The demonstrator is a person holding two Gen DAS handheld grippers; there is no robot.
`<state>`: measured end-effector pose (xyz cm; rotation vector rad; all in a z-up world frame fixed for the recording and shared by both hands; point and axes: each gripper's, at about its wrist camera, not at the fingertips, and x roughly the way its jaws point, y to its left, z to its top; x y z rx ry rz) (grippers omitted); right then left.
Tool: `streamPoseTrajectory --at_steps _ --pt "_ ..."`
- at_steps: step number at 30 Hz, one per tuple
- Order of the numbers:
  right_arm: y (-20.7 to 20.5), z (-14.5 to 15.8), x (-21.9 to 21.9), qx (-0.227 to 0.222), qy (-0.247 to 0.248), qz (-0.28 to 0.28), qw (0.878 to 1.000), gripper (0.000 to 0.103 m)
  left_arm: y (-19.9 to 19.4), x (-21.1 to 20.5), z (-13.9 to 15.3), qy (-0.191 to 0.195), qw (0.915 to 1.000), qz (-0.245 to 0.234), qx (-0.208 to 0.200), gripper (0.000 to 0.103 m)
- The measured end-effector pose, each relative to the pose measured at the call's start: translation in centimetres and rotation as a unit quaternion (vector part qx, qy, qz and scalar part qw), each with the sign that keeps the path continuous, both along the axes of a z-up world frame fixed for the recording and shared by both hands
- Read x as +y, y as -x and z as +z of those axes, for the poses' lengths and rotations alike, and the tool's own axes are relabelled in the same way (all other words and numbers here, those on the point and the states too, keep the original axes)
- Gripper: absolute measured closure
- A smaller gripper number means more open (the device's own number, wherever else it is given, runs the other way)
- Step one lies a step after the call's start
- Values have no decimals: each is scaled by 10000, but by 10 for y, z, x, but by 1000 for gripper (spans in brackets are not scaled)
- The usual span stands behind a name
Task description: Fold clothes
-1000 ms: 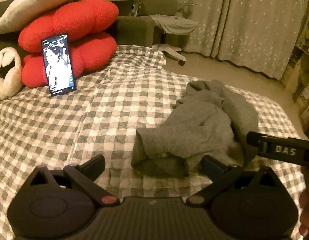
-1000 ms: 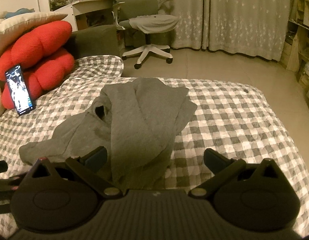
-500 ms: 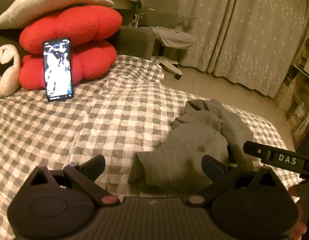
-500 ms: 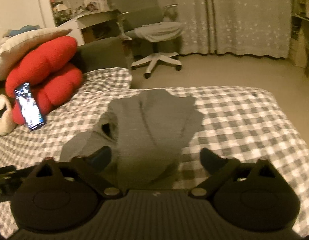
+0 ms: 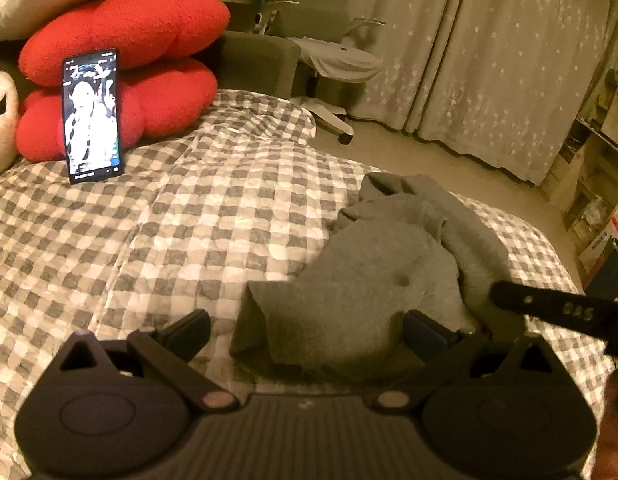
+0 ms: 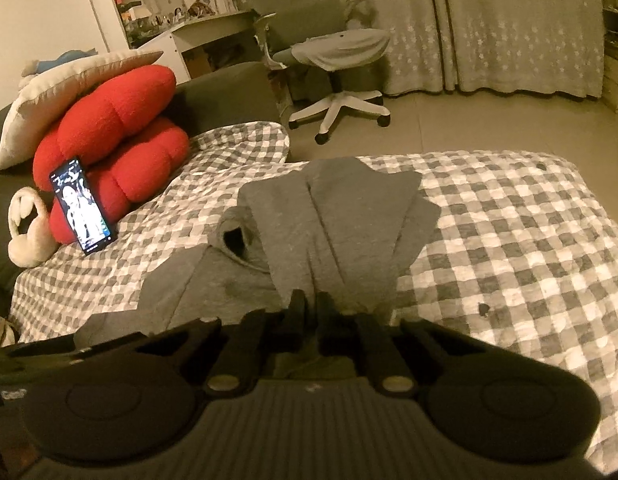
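Observation:
A crumpled grey garment [image 6: 329, 232] lies on the checked bedspread [image 6: 509, 240]. My right gripper [image 6: 313, 308] has its jaws closing tight together, and they pinch the garment's near edge with the fabric bunched between them. In the left wrist view the same garment [image 5: 381, 272] lies just ahead, its near corner folded under. My left gripper [image 5: 307, 330] is open and low over that corner, with the cloth lying between its spread fingers and untouched by the pads. One finger [image 5: 549, 310] of the right gripper reaches in from the right edge onto the cloth.
A phone [image 5: 91, 116] with a lit screen leans on two red cushions [image 5: 125, 32] at the head of the bed, under a white pillow [image 6: 69, 88]. A pale plush toy [image 6: 27, 236] sits beside them. An office chair [image 6: 341, 60], curtains and bare floor lie beyond the bed's far edge.
The right gripper's jaws went from wide open to shut on the garment's near edge. The left gripper sank a little toward the garment's corner and stayed open.

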<state>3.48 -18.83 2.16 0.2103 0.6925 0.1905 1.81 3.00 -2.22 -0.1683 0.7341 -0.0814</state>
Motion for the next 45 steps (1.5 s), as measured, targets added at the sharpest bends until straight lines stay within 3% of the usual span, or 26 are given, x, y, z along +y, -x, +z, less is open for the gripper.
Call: streamPoseTrajectory --at_steps 6,17,24,30,35,40,41,42,43,44,45 --pt "8 6 -24 -196 19 -298 9994 99 -2 -8 -10 -298 9994 -23 -151 1" --pt "18 4 -72 -213 -9 -846 9962 100 -7 -24 -22 -873 9960 -167 18 0" --pt "22 0 -98 -102 -7 -1141 9934 100 -14 -14 -28 -434 9978 -142 489 0" --pt "20 -7 -111 133 13 -1344 9908 100 -11 -11 -27 -313 9982 -138 492 1" --pt "18 -11 -113 257 17 -1386 9900 99 -9 -9 -25 -156 9987 -110 472 15" --pt "18 -12 -114 359 -11 -1431 9891 86 -7 -11 -23 -9 9988 -173 461 38" --pt "18 -11 -115 363 -25 -1442 9889 81 -6 -11 -22 28 9988 -178 462 46" --pt "18 -11 -115 367 -30 -1459 9886 66 -6 -10 -22 89 9987 -182 464 52" --pt "18 -10 -115 367 -34 -1475 9884 58 -6 -10 -22 151 9986 -187 470 62" --pt "18 -10 -115 356 -36 -1479 9883 52 -6 -9 -21 223 9985 -195 467 72" --pt "18 -9 -114 337 -40 -1463 9887 52 -6 -8 -21 296 9983 -204 465 77"
